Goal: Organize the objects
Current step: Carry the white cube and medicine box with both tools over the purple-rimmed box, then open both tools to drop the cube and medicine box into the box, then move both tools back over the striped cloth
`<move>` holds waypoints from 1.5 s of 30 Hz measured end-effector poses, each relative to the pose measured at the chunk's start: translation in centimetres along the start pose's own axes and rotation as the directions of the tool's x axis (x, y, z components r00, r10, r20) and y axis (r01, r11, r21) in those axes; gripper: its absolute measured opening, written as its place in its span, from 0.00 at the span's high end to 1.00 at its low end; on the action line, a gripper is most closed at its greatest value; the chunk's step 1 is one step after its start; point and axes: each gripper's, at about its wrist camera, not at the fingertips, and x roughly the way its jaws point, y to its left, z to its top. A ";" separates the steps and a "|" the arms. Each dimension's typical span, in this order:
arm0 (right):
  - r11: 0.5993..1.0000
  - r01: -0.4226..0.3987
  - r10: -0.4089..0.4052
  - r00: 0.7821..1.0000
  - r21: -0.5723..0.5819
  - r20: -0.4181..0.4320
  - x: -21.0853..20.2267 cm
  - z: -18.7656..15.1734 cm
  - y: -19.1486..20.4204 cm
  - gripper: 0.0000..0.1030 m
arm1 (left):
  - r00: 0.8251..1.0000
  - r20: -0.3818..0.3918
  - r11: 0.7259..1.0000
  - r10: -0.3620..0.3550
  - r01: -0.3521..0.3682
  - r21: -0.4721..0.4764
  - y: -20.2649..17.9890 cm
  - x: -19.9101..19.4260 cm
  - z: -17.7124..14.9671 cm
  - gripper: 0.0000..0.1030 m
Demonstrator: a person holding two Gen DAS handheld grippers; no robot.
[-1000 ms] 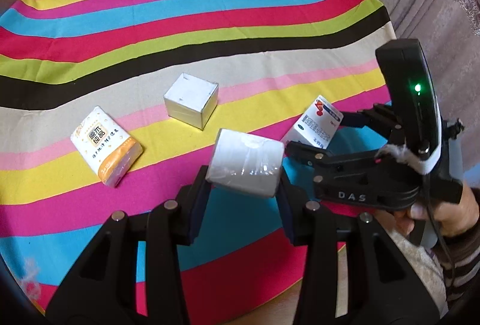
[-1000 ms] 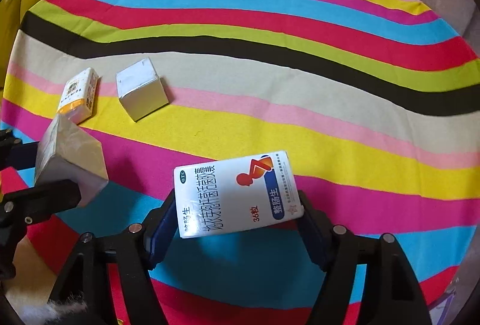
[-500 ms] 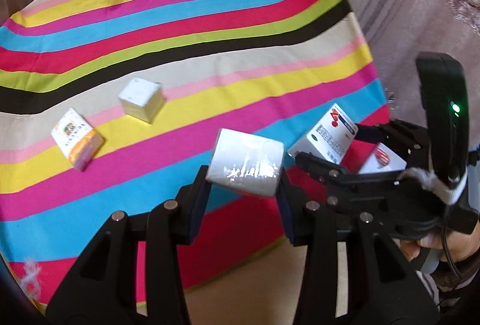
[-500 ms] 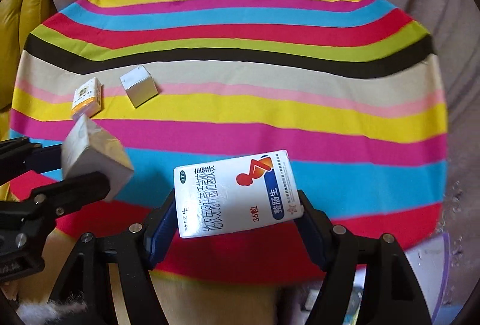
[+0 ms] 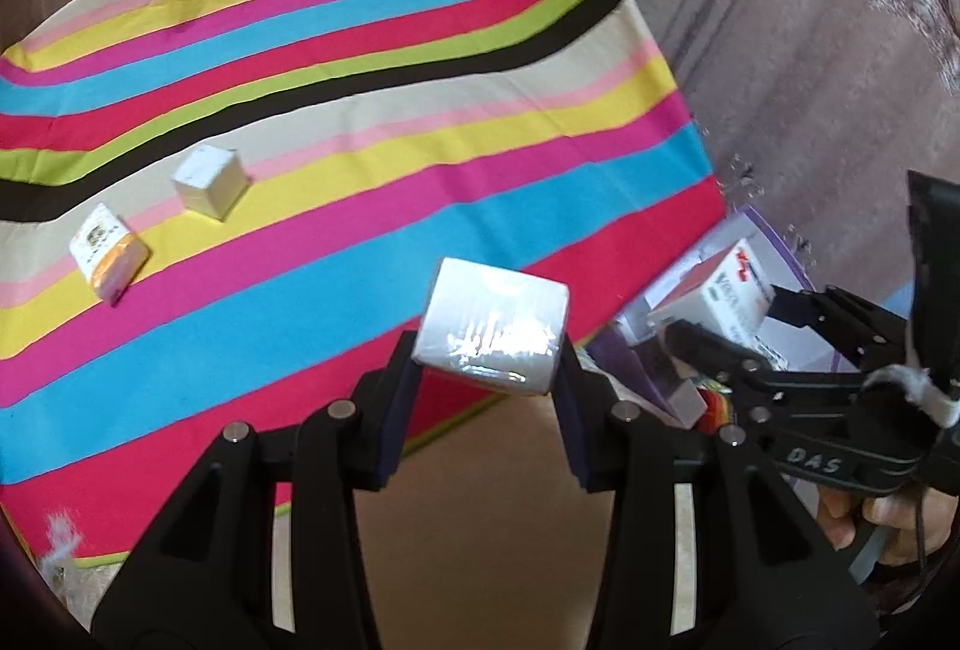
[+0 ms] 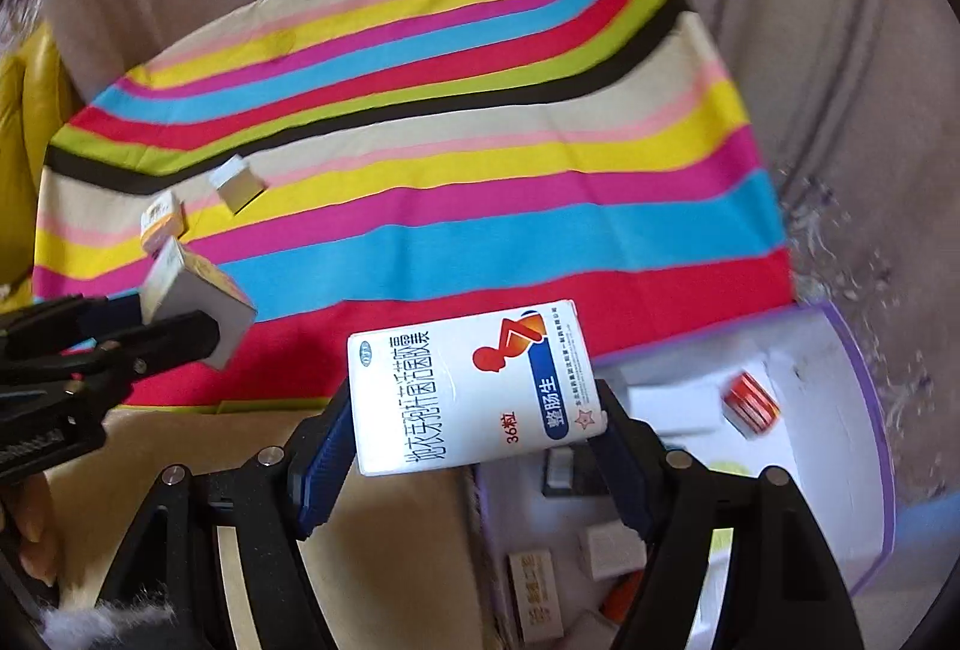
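My left gripper (image 5: 487, 357) is shut on a white plastic-wrapped block (image 5: 495, 329), held in the air over the striped cloth's (image 5: 372, 206) near right edge. My right gripper (image 6: 474, 410) is shut on a white medicine box (image 6: 471, 383) with blue print and a red figure, held above the near left corner of a purple-rimmed bin (image 6: 864, 410). In the left wrist view the right gripper (image 5: 729, 314) and medicine box (image 5: 738, 290) hang over that bin (image 5: 774, 245). The right wrist view shows the left gripper (image 6: 174, 317) and block (image 6: 198, 299) at the left.
A small white cube (image 5: 210, 179) and an orange-and-white tissue pack (image 5: 108, 251) lie on the cloth at the left. The bin holds several small boxes, one red-striped (image 6: 750, 401). Brown curtains (image 5: 810, 50) hang behind. A hand (image 5: 870, 521) grips the right tool.
Both grippers have swung to the right with their loads, from over the cloth to its right edge. The purple-rimmed bin has come into view. Neither grip has changed.
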 end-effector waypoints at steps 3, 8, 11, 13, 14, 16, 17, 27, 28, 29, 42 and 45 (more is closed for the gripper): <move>0.999 0.028 -0.029 0.999 0.040 0.018 -1.2 -0.9 -1.3 0.29 | 1.000 -0.014 1.000 -0.014 0.015 0.024 -1.5 0.4 -0.1 0.55; 0.996 0.057 -0.060 0.997 0.074 0.040 -2.9 -1.9 -3.8 0.29 | 0.999 -0.034 0.997 -0.028 0.030 0.069 -4.1 0.9 -0.2 0.55; 0.992 0.094 -0.098 0.994 0.085 0.045 -3.7 -2.6 -5.3 0.29 | 0.998 -0.048 0.994 -0.041 0.046 0.096 -5.7 1.3 -0.2 0.55; 0.988 0.113 -0.118 0.992 0.101 0.043 -4.1 -3.2 -6.5 0.29 | 0.997 -0.059 0.991 -0.047 0.054 0.121 -7.0 1.7 -0.3 0.55; 0.986 0.126 -0.131 0.991 0.110 0.040 -4.3 -3.5 -7.2 0.29 | 0.996 -0.068 0.988 -0.052 0.061 0.139 -8.0 1.9 -0.4 0.55; 0.980 0.155 -0.161 0.986 0.127 0.037 -4.8 -4.1 -8.5 0.29 | 0.995 -0.080 0.985 -0.063 0.075 0.158 -9.1 2.2 -0.4 0.55; 0.975 0.178 -0.184 0.982 0.133 0.034 -5.0 -4.4 -9.1 0.29 | 0.994 -0.087 0.983 -0.066 0.080 0.168 -9.8 2.4 -0.5 0.55; 0.921 0.318 -0.331 0.943 0.223 0.022 -6.5 -6.5 -14.9 0.29 | 0.984 -0.150 0.952 -0.094 0.133 0.276 -16.1 4.1 -1.8 0.55; 0.914 0.330 -0.344 0.939 0.235 0.020 -6.7 -6.7 -15.4 0.29 | 0.983 -0.155 0.949 -0.094 0.136 0.284 -16.5 4.3 -1.9 0.55; 0.909 0.339 -0.353 0.935 0.244 0.016 -6.8 -6.8 -15.9 0.29 | 0.982 -0.161 0.947 -0.095 0.139 0.290 -16.8 4.4 -2.0 0.55; 0.906 0.345 -0.356 0.934 0.246 0.003 -6.7 -6.8 -16.1 0.21 | 0.978 -0.169 0.935 -0.126 0.173 0.308 -18.0 4.4 -2.4 0.37; 0.907 0.345 -0.357 0.934 0.242 0.006 -6.8 -6.7 -15.6 0.20 | 0.977 -0.166 0.946 -0.130 0.173 0.274 -17.4 4.3 -2.1 0.37</move>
